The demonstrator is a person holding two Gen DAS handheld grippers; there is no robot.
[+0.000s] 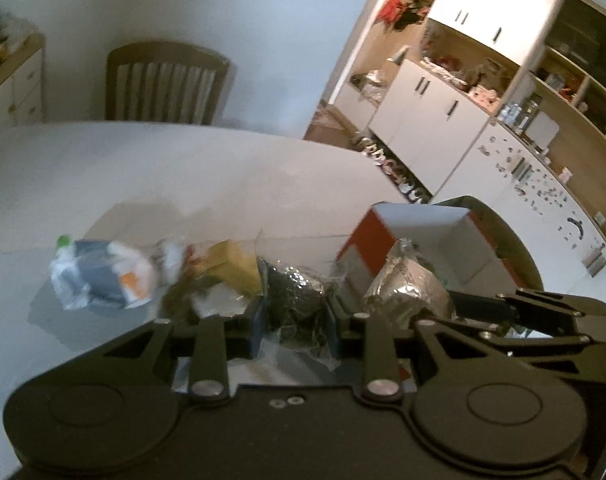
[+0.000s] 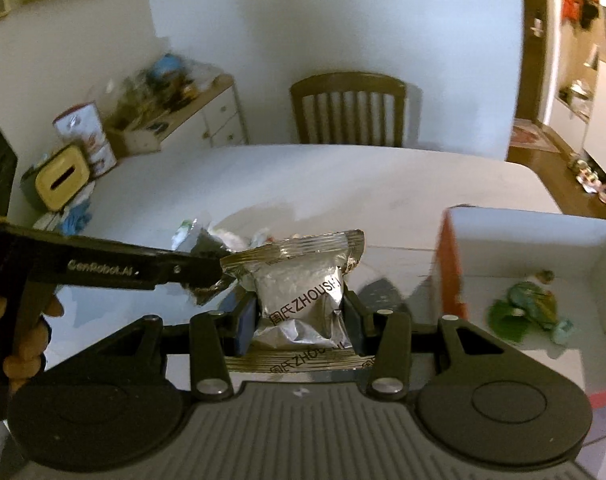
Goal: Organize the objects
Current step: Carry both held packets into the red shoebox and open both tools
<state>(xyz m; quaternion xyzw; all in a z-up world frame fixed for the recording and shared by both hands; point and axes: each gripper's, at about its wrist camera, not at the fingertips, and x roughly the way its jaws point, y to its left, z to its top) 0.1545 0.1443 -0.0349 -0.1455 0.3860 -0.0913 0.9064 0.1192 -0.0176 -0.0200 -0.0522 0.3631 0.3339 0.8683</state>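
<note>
Snack packets sit in both grips: the right gripper (image 2: 299,312) clamps a silver packet (image 2: 303,288), the left gripper (image 1: 295,316) a dark clear-wrapped one (image 1: 297,296). Both hang above the table (image 2: 343,184). An open box (image 2: 543,240) lies right of the fingers, nearer the right hand.

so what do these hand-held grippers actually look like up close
Both are matte black hand-held grippers. The left hand-held gripper has round pivot discs, silver rivets, angled link arms and blue-faced pads. The right hand-held gripper matches, with a ribbed grey plate behind. White "GenRobot.AI" lettering marks the left one's finger, seen in the right wrist view.
</note>
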